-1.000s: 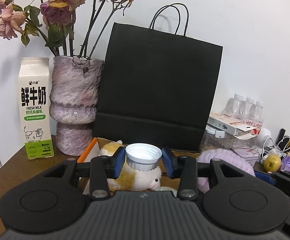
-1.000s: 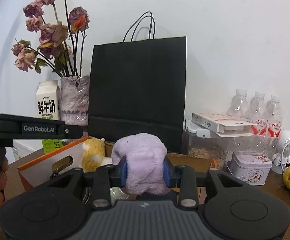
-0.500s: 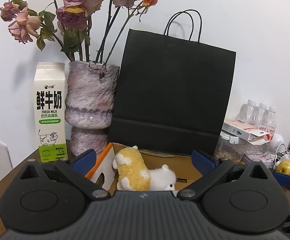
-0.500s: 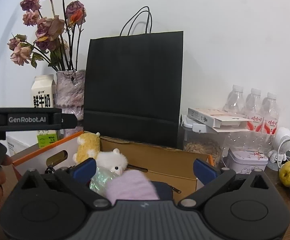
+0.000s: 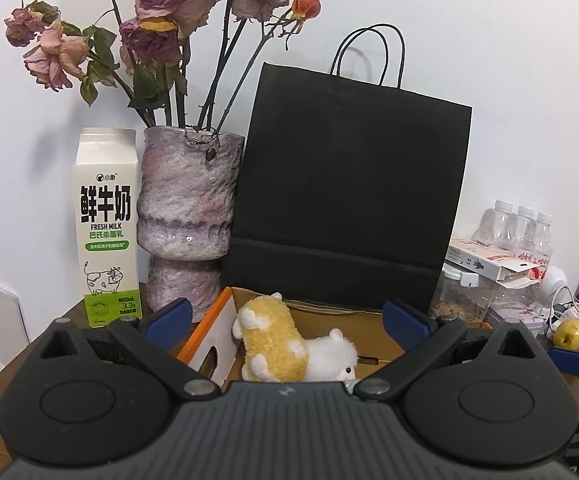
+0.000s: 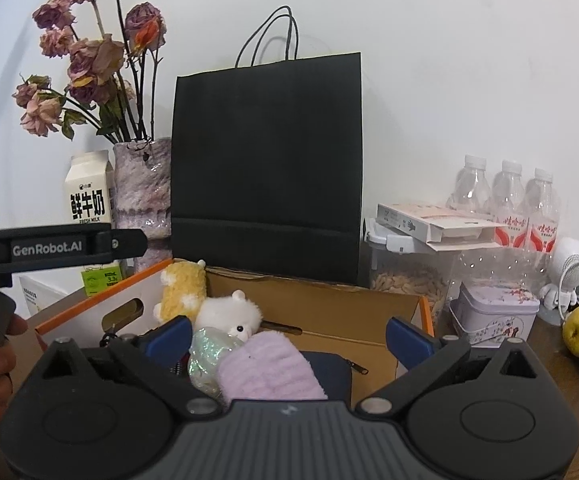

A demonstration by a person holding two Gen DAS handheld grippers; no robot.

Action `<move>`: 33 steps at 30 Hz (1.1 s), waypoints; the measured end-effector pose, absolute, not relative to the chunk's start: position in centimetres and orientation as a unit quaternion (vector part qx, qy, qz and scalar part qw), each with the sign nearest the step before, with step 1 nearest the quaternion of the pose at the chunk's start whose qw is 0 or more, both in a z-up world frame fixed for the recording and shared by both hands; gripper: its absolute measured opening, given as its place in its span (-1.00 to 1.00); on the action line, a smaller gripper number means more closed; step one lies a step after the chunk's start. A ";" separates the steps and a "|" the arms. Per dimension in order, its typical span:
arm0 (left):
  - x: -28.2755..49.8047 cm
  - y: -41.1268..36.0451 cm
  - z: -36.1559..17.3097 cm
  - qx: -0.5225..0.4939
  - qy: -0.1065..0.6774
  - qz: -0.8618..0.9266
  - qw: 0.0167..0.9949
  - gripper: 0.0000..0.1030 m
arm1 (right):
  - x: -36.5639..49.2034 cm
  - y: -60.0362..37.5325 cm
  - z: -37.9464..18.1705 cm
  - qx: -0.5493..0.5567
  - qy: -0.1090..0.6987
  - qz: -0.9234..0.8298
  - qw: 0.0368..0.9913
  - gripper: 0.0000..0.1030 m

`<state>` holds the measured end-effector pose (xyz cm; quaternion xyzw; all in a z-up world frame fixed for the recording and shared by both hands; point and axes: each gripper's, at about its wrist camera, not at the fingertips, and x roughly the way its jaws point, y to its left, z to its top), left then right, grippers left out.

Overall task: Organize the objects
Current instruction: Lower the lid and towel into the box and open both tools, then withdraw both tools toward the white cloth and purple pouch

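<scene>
Right wrist, plush alpaca [image 6: 225, 312] head-rightward, box [image 6: 329, 300]

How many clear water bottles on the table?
3: water bottles side by side against the wall at right, behind the flat carton. More could be hidden.

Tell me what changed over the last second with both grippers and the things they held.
Both let go. The left gripper, which was shut on a white-capped bottle, is open; that bottle is out of view. The right gripper released the purple plush, which dropped into the cardboard box beside the alpaca toy. Black bag, vase and milk carton stayed put.
</scene>
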<state>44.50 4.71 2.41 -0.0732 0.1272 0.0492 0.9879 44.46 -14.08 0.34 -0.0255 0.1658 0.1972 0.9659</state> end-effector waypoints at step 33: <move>35.9 6.0 0.2 -0.060 0.157 0.032 0.985 1.00 | 36.3 -17.7 -0.1 -0.050 0.193 0.233 0.952 1.00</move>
